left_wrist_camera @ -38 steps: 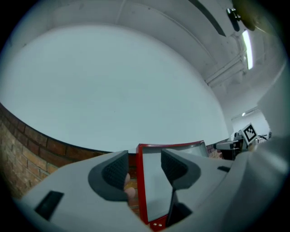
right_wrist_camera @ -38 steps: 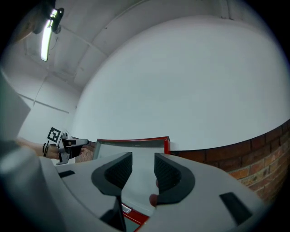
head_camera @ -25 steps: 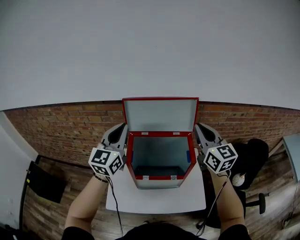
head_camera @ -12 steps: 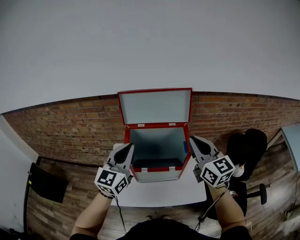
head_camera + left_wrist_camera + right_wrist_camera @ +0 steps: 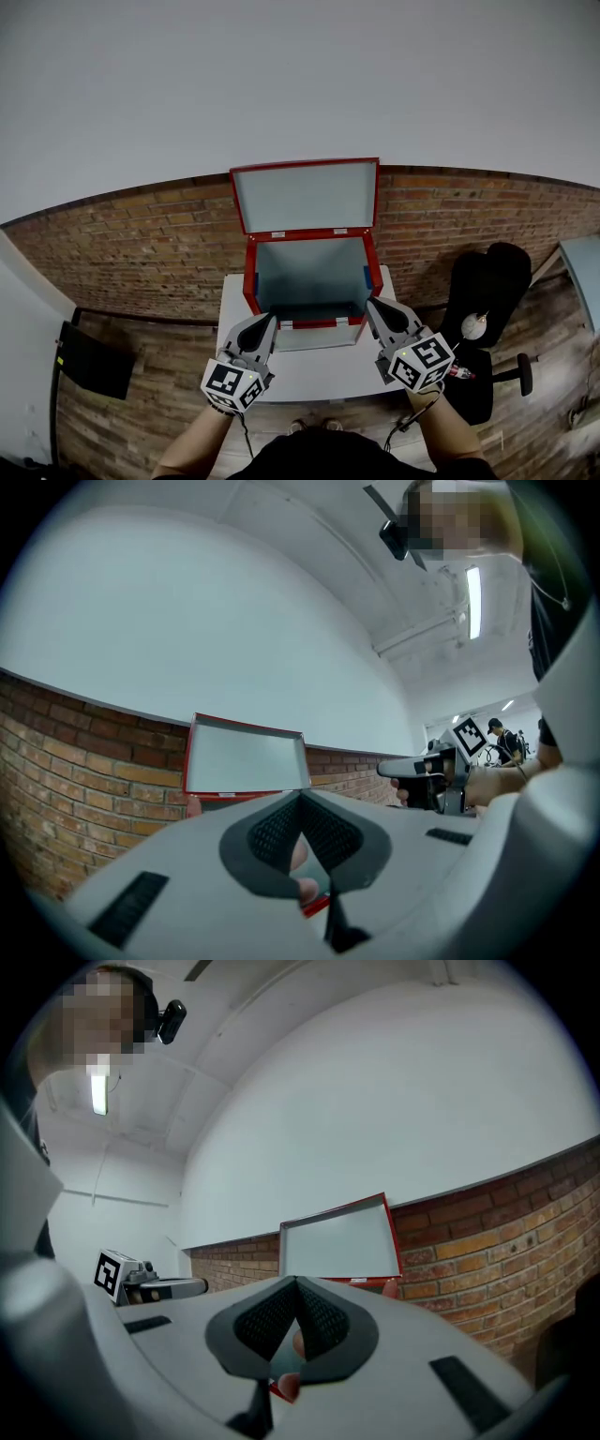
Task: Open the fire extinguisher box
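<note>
- Left gripper (image 5: pixel 269 321) and right gripper (image 5: pixel 372 306): jaws together, empty.
- Fire extinguisher box (image 5: pixel 309 281) lies just beyond them, lid (image 5: pixel 305 195) raised at its far edge.

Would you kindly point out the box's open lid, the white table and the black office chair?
open lid (image 5: pixel 305 195), head view, middle of its grey inner face.
white table (image 5: pixel 314 373), head view, bare top before the box.
black office chair (image 5: pixel 489 279), head view, its dark upholstery.
</note>
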Action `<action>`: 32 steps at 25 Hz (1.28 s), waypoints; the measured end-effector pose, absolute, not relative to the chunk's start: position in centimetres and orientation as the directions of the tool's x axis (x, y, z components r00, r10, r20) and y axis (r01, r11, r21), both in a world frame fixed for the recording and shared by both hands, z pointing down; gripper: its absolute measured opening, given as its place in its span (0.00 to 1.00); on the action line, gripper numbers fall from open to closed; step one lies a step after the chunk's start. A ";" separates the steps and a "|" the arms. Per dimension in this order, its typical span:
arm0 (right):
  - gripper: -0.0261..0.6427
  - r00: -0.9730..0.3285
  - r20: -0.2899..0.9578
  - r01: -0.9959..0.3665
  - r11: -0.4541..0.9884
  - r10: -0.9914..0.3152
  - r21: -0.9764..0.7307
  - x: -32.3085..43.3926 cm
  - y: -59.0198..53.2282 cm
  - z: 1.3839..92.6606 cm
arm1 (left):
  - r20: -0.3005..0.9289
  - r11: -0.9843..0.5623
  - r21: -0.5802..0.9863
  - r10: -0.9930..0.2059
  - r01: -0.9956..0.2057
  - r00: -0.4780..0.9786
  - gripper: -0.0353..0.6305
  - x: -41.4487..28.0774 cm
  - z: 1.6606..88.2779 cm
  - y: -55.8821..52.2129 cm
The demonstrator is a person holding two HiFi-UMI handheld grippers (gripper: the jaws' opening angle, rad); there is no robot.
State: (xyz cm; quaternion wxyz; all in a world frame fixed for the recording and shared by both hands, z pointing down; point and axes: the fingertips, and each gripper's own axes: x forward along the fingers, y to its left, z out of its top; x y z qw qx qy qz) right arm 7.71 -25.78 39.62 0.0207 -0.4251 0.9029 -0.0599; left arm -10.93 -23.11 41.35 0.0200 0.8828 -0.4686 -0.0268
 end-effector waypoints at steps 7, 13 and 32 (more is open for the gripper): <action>0.07 -0.635 0.046 -0.768 0.623 -0.771 -0.146 7.0 -23.4 43.0 | -0.027 -0.568 0.097 -0.822 -0.817 0.569 0.12 -10.3 43.6 -20.4; 0.07 -0.626 0.081 -0.775 0.609 -0.775 -0.168 6.4 -22.2 45.7 | -0.025 -0.574 0.129 -0.817 -0.808 0.576 0.12 -10.1 45.2 -19.4; 0.07 -0.634 0.122 -0.774 0.625 -0.764 -0.104 4.5 -19.3 50.1 | 0.009 -0.589 0.145 -0.803 -0.795 0.596 0.12 -9.2 49.6 -17.1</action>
